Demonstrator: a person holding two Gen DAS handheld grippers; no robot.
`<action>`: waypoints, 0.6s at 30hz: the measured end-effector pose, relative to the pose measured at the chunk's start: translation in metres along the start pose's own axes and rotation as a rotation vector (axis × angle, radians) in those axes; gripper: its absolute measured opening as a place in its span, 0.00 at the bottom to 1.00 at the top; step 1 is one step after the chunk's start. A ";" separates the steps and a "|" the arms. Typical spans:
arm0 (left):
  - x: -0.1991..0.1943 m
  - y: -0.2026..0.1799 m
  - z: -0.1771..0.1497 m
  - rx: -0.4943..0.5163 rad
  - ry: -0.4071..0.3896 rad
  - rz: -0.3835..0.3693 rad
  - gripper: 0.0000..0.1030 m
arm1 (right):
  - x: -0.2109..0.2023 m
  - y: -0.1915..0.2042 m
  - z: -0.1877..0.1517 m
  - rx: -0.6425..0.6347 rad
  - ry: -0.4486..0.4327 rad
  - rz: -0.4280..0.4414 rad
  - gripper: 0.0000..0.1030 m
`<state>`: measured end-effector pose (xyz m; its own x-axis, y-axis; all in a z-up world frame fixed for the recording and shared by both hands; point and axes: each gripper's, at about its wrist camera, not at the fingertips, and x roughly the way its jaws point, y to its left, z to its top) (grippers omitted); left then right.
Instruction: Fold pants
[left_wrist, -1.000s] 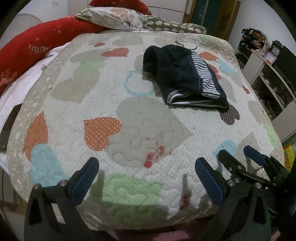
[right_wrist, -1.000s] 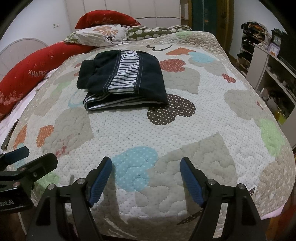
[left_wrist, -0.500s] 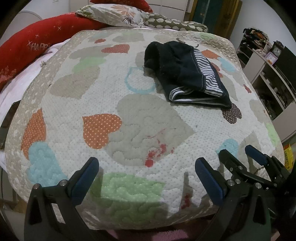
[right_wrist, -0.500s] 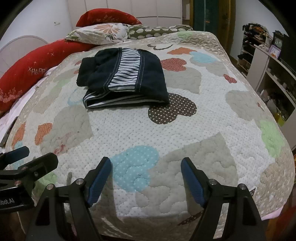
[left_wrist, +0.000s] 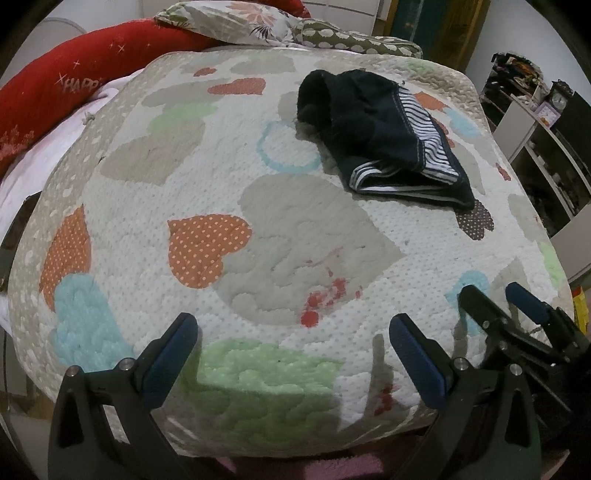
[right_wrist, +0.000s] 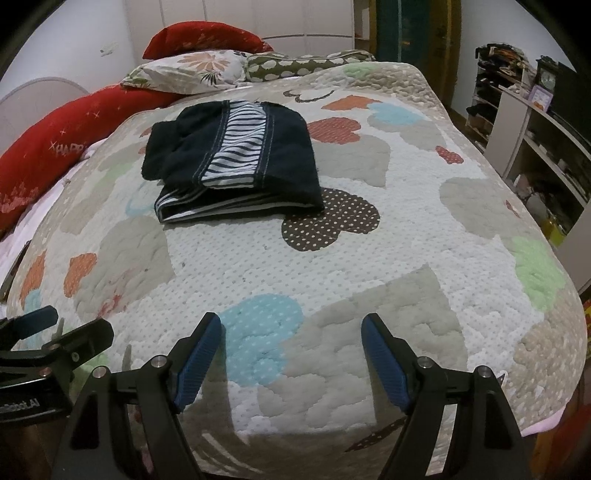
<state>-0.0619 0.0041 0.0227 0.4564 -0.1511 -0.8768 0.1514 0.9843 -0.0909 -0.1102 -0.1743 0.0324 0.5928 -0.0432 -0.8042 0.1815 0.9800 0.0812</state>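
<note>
The dark navy pants (left_wrist: 376, 144) with a striped band lie folded in a compact bundle on the heart-patterned quilt (left_wrist: 258, 229), far from both grippers. In the right wrist view the pants (right_wrist: 236, 166) sit left of centre. My left gripper (left_wrist: 291, 343) is open and empty over the quilt's near edge. My right gripper (right_wrist: 291, 347) is open and empty, also at the near edge. The right gripper shows at the lower right of the left wrist view (left_wrist: 517, 314), and the left gripper shows at the lower left of the right wrist view (right_wrist: 55, 339).
A long red bolster (right_wrist: 55, 147) lies along the left side. Pillows (right_wrist: 199, 70) are stacked at the head. White shelves (right_wrist: 535, 140) with clutter stand to the right of the bed.
Both grippers have moved slightly forward toward the pants, which now look a bit nearer. The pants have not moved. Both grippers stay open.
</note>
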 end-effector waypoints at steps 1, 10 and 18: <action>0.001 0.000 0.000 -0.001 0.002 0.000 1.00 | 0.000 0.000 0.000 0.000 -0.001 -0.003 0.80; 0.008 0.005 -0.003 -0.011 0.014 -0.004 1.00 | 0.003 0.006 0.004 -0.035 -0.003 -0.017 0.80; 0.011 0.008 -0.003 -0.016 0.004 -0.002 1.00 | 0.007 0.016 0.007 -0.072 -0.017 -0.024 0.80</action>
<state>-0.0586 0.0103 0.0108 0.4524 -0.1530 -0.8786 0.1384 0.9853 -0.1003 -0.0980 -0.1598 0.0322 0.6023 -0.0691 -0.7953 0.1388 0.9901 0.0192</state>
